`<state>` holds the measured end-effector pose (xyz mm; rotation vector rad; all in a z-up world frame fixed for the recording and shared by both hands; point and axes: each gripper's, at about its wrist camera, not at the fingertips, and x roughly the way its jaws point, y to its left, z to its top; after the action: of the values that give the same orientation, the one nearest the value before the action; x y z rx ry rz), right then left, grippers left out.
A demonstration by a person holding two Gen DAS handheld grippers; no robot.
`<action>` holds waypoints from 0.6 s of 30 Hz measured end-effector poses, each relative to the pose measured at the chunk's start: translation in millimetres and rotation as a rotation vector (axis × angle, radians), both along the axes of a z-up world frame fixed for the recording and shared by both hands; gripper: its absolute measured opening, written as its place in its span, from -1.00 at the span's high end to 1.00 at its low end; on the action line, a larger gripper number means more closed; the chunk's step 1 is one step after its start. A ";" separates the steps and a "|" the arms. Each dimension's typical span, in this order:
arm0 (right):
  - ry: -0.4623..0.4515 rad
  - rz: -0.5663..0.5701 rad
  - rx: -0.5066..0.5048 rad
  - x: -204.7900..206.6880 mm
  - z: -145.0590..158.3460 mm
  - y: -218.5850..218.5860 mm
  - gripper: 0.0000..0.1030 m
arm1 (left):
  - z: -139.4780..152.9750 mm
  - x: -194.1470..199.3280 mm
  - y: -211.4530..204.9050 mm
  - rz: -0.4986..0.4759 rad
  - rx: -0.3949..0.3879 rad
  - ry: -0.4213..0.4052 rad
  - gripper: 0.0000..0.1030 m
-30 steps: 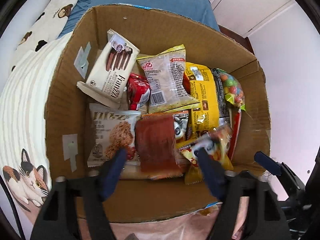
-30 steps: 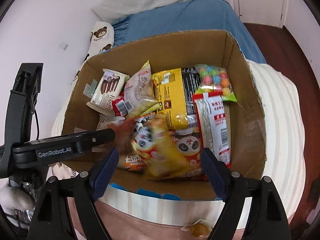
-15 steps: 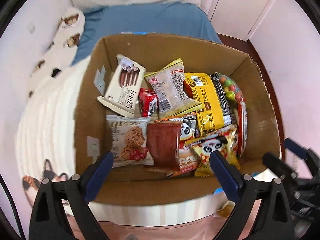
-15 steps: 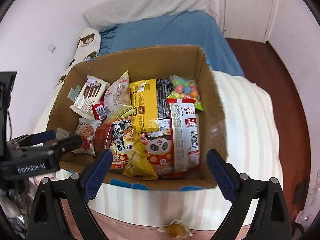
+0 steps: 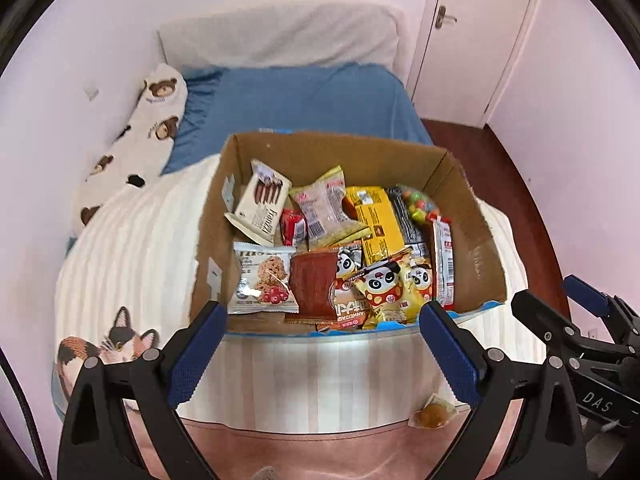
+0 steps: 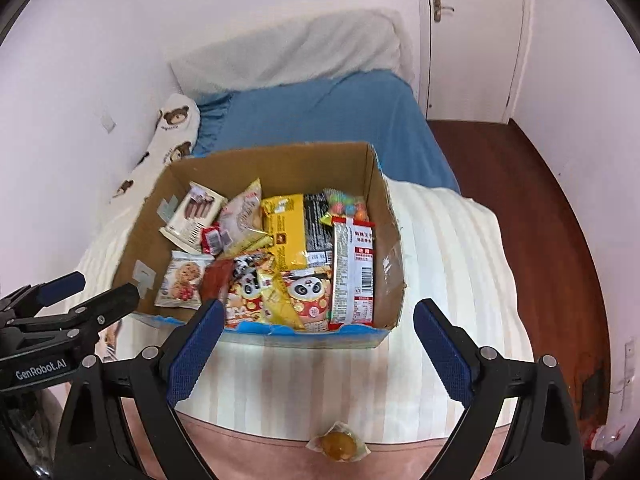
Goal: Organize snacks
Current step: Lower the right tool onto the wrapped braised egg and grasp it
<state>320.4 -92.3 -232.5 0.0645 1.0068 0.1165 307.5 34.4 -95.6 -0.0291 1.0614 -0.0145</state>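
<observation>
An open cardboard box [image 5: 476, 256] [image 6: 388, 264] stands on the striped white blanket and holds several snack packs: a cookie pack [image 5: 266, 278], a dark red pack [image 5: 314, 282], yellow panda packs [image 5: 384, 288] [image 6: 308, 292] and a wafer pack [image 5: 262, 202]. A small wrapped amber sweet [image 5: 434, 417] [image 6: 338, 444] lies on the blanket in front of the box. My left gripper [image 5: 322, 356] is open and empty, held back above the box's near edge. My right gripper [image 6: 316, 354] is open and empty, also short of the box.
The box sits on a bed with a blue sheet [image 5: 304, 100] and a bear-print pillow [image 5: 136, 148] at the left wall. A cat print [image 5: 104, 350] marks the blanket's left. A white door [image 6: 472, 36] and dark wood floor [image 6: 560, 220] lie to the right.
Both grippers have pulled up and back from inside the box. The left let go of the dark red pack and the right let go of the yellow panda pack, which now lie in the box.
</observation>
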 end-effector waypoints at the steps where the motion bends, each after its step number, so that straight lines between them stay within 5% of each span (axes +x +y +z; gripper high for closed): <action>1: -0.013 0.000 -0.001 -5.2 5.3 0.2 -0.89 | 4.2 -4.8 -0.8 0.000 0.008 -0.014 -0.92; 11: -0.067 0.021 0.054 -39.7 34.7 1.5 -0.89 | 23.8 -38.7 -4.9 0.042 0.014 -0.079 -0.92; 18: 0.115 -0.012 0.126 -55.4 -30.4 -24.1 -0.89 | -22.8 -55.8 -9.4 0.072 0.016 0.011 -0.92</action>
<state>265.0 -116.4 -262.9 0.1942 1.1128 0.1668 251.8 25.0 -118.4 -0.0528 1.0712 0.0596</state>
